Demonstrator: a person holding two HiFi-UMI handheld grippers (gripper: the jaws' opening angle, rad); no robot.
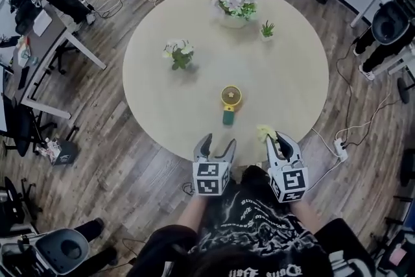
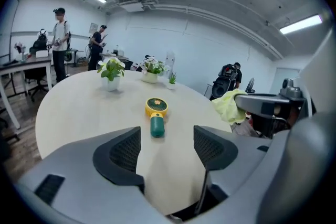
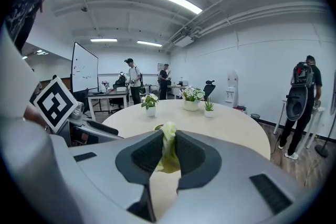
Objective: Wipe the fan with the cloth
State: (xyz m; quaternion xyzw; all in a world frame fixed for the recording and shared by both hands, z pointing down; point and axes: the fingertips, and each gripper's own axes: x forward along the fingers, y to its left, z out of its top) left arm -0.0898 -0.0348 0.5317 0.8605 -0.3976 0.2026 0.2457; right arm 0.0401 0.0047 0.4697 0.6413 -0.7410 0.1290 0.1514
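Observation:
A small hand-held fan (image 1: 229,100) with a yellow head and green handle lies flat on the round table (image 1: 155,61), handle toward me. It also shows in the left gripper view as the fan (image 2: 155,113), ahead of the jaws. My right gripper (image 1: 277,137) is shut on a pale yellow-green cloth (image 1: 265,132) at the table's near edge, right of the fan. The cloth (image 3: 168,150) is pinched between its pads. My left gripper (image 1: 216,148) hangs open and holds nothing, just off the near edge, below the fan.
Three potted plants stand on the table: a small one (image 1: 179,54) at left, a flower bowl (image 1: 237,4) at the back, a tiny pot (image 1: 266,29) beside it. Desks, chairs, people and floor cables (image 1: 340,146) surround the table.

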